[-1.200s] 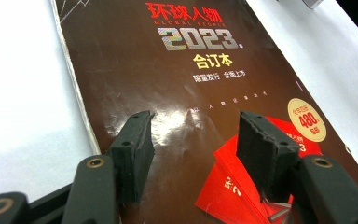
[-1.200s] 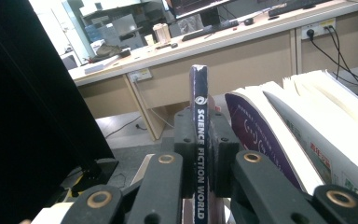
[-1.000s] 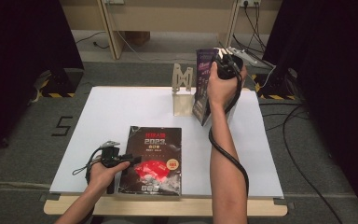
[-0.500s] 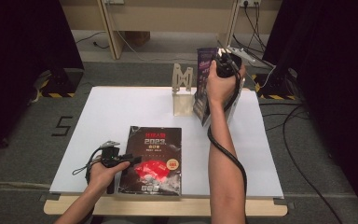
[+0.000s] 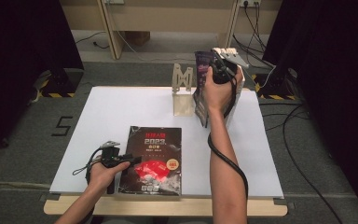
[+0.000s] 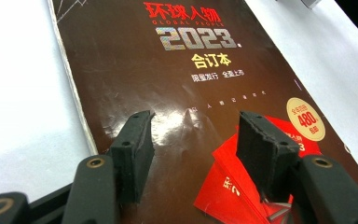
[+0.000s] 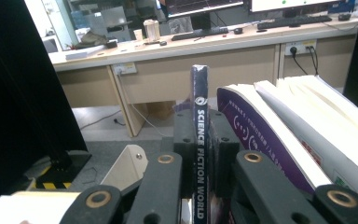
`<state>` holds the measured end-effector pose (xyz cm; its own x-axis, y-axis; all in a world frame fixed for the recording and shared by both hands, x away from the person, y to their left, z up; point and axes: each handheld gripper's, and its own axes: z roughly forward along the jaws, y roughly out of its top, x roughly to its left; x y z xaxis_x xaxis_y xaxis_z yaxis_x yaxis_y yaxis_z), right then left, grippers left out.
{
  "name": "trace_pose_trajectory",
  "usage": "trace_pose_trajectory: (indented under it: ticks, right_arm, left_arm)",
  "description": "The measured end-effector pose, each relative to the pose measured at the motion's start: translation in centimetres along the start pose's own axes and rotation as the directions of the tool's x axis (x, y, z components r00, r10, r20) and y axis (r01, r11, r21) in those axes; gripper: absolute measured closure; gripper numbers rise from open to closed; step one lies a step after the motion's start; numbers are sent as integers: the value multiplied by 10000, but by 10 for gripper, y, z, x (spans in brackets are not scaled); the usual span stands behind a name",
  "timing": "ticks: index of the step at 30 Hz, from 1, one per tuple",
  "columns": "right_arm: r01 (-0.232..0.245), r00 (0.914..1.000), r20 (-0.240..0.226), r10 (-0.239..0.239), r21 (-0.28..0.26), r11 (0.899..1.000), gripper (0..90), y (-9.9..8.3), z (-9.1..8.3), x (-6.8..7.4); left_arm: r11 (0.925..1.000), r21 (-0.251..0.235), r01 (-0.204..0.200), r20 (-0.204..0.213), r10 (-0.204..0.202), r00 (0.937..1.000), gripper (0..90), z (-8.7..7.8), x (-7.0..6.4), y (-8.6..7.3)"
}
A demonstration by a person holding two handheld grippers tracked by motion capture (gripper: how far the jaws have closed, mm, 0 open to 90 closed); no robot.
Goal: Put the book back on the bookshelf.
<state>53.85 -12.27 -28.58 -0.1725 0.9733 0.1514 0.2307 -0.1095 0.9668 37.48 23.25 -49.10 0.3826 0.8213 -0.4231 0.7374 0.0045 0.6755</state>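
A dark magazine (image 5: 156,144) with "2023" on its cover (image 6: 186,60) lies flat near the table's front edge. My left gripper (image 5: 128,161) (image 6: 196,126) rests low over its left part, jaws open, nothing between them. At the back right, my right gripper (image 5: 216,70) (image 7: 199,135) is shut on the spine of an upright blue "Science Fiction World" magazine (image 7: 199,107) (image 5: 201,88). That magazine stands beside other upright books (image 5: 233,100), a purple-covered one (image 7: 256,130) closest. A wooden M-shaped bookend (image 5: 182,91) stands just left of it.
The white table (image 5: 121,112) is bare at its left and back left. Cables (image 5: 303,140) lie on the grey floor to the right. A wooden desk (image 7: 191,65) stands beyond the table's far edge.
My right gripper has shifted slightly left with the upright magazine, closer to the bookend. The left gripper has stayed in place.
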Motion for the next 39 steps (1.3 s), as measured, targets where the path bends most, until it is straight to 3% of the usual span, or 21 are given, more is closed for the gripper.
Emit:
trace_pose_trajectory:
  ticks: [18,39]
  right_arm:
    - [789,9969,-50,-790,-122,9968,831,-24,-50,5]
    - [723,9972,-189,-725,-74,9974,822,-46,-90,-9]
  left_arm:
    - [10000,-45,13,0,-13,10000,447,0,-1,-1]
    - [10000,-1,52,5,-52,10000,448,1,-1,0]
